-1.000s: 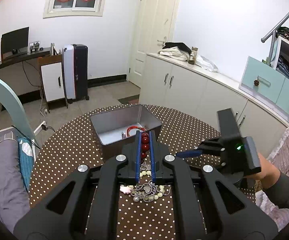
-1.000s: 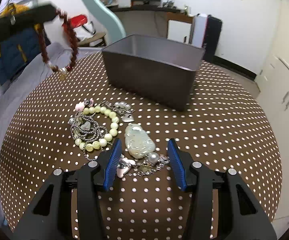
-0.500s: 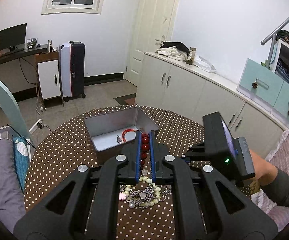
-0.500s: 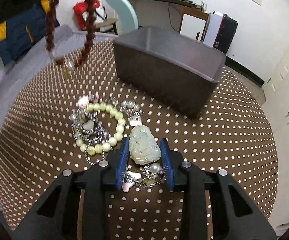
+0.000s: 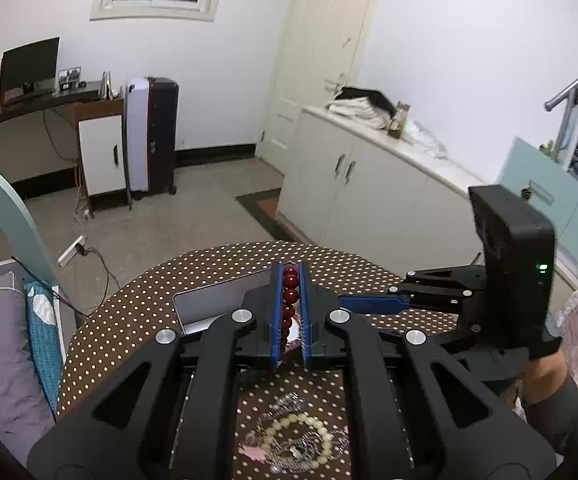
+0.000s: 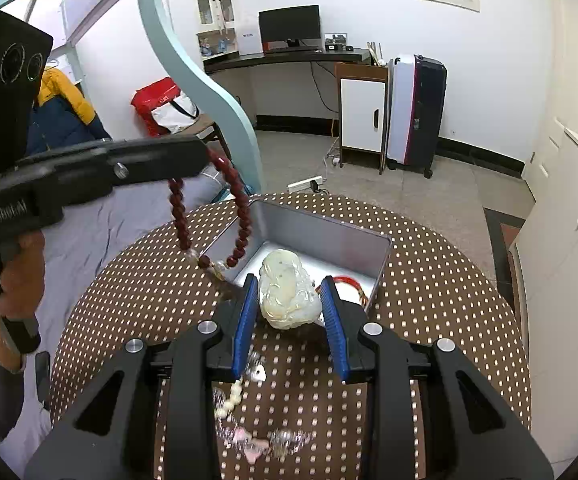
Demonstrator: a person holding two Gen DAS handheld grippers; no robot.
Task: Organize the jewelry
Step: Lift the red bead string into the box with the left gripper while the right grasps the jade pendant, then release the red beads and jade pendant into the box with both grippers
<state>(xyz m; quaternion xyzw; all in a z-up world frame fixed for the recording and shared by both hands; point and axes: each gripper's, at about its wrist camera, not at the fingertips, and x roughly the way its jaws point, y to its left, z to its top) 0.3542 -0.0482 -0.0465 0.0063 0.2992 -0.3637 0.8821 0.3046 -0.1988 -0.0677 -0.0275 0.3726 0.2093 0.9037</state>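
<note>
Red beads (image 5: 290, 294) are pinched between the blue pads of the left tool (image 5: 290, 312), and in the right wrist view the whole red bead string (image 6: 241, 216) is seen dangling from that tool (image 6: 199, 156) over the near-left corner of the grey metal box (image 6: 381, 264). A pale carved jade pendant (image 6: 287, 296) is clamped in the right tool (image 6: 289, 316), whose jaws have just been closing onto it, and it is carried above the near edge of the box. A red bangle (image 6: 351, 282) is lying inside the box. Down on the dotted worktop (image 6: 441, 292), a pale bead bracelet (image 5: 301, 436) and tangled silver chains (image 6: 285, 438) are left in a loose heap.
</note>
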